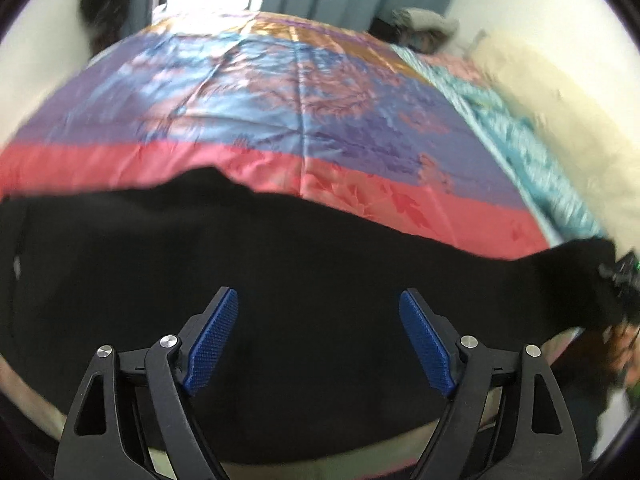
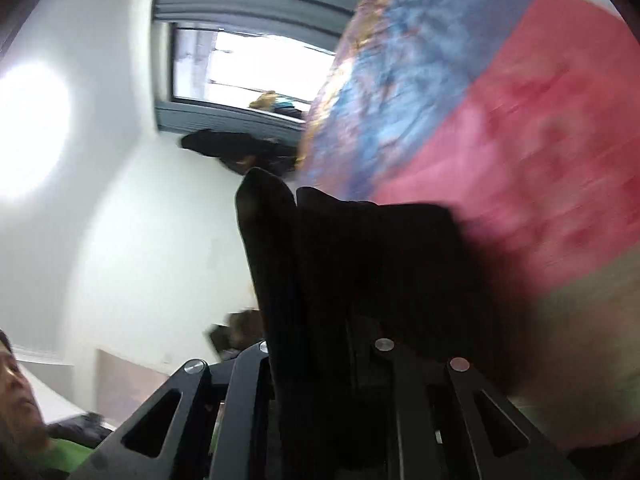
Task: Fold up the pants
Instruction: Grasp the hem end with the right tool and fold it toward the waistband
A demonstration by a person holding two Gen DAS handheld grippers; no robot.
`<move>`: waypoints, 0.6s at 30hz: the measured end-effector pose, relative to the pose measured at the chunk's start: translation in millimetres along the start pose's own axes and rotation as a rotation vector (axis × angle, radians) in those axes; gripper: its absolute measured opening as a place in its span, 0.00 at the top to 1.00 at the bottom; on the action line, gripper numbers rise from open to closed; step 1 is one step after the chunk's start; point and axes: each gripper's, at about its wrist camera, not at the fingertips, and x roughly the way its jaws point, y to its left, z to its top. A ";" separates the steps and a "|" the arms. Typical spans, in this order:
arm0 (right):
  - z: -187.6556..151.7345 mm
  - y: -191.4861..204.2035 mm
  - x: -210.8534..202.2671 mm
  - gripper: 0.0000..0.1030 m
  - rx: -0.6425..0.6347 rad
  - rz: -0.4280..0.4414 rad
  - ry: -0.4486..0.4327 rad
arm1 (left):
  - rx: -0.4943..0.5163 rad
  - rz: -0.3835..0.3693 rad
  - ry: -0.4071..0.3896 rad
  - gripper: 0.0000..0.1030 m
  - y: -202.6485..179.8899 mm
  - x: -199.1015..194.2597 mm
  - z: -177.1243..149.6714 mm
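While the right tool (image 2: 320,360) seems clamped on the black pants (image 1: 280,300), the left tool (image 1: 319,340) gapes wide above them on the bedspread (image 1: 280,100); next it needs its own hold.

The left gripper (image 1: 319,312) has black slotted linkage arms with round silver screws at each pivot and two blue ribbed pads (image 1: 214,344), the right gripper (image 2: 320,356) shows matching black arms and silver screws, and beside it the person wears a green top (image 2: 68,454).

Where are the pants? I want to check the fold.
The pants lie across the bedspread's near edge; one end is clamped in the right hand-held gripper.
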 end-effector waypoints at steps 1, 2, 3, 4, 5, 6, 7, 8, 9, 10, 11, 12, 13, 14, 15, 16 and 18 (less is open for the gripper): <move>-8.7 11.4 23.3 0.85 0.010 0.025 0.001 | -0.029 -0.001 -0.006 0.18 7.7 -2.1 -1.9; -14.2 18.2 41.1 0.85 0.025 0.048 0.000 | -0.049 0.010 -0.011 0.18 15.6 -5.2 -3.6; -19.6 24.2 58.5 0.85 0.038 0.072 -0.001 | -0.066 0.022 -0.016 0.18 24.2 -9.6 -5.6; -24.7 31.2 81.9 0.85 0.043 0.086 0.005 | -0.082 0.034 -0.023 0.18 33.8 -15.6 -8.2; -30.7 39.5 109.5 0.85 0.035 0.087 0.015 | -0.097 0.045 -0.034 0.18 42.8 -22.3 -10.3; -34.1 43.9 129.6 0.85 0.035 0.089 0.023 | -0.109 0.050 -0.043 0.18 49.9 -28.5 -13.1; -38.4 48.0 155.6 0.85 0.045 0.091 0.029 | -0.122 0.053 -0.054 0.18 58.7 -36.0 -15.4; -44.5 52.0 180.7 0.85 0.057 0.091 0.034 | -0.131 0.056 -0.061 0.18 65.4 -42.1 -16.7; -50.6 56.4 204.9 0.85 0.057 0.078 0.038 | -0.139 0.061 -0.068 0.18 72.3 -48.6 -18.1; -57.4 62.0 232.3 0.85 0.040 0.042 0.040 | -0.145 0.068 -0.075 0.18 78.6 -54.8 -19.7; -63.0 66.1 252.4 0.85 0.026 0.008 0.044 | -0.150 0.074 -0.081 0.18 84.0 -60.2 -21.7; -69.6 69.2 272.8 0.84 0.015 -0.026 0.051 | -0.152 0.079 -0.084 0.18 88.4 -63.6 -23.6; -79.3 71.2 299.4 0.81 0.007 -0.075 0.061 | -0.156 0.083 -0.086 0.18 92.7 -67.6 -26.5; -86.0 72.7 317.5 0.73 0.005 -0.124 0.070 | -0.158 0.085 -0.088 0.18 96.2 -70.9 -29.2; -94.0 74.1 335.4 0.53 0.002 -0.174 0.090 | -0.157 0.087 -0.088 0.18 97.4 -72.8 -31.3; -102.4 75.4 354.9 0.44 0.001 -0.191 0.125 | -0.154 0.090 -0.088 0.18 98.0 -74.8 -33.2; -110.5 80.3 372.1 0.37 0.001 -0.181 0.171 | -0.146 0.088 -0.086 0.18 97.7 -79.1 -36.6</move>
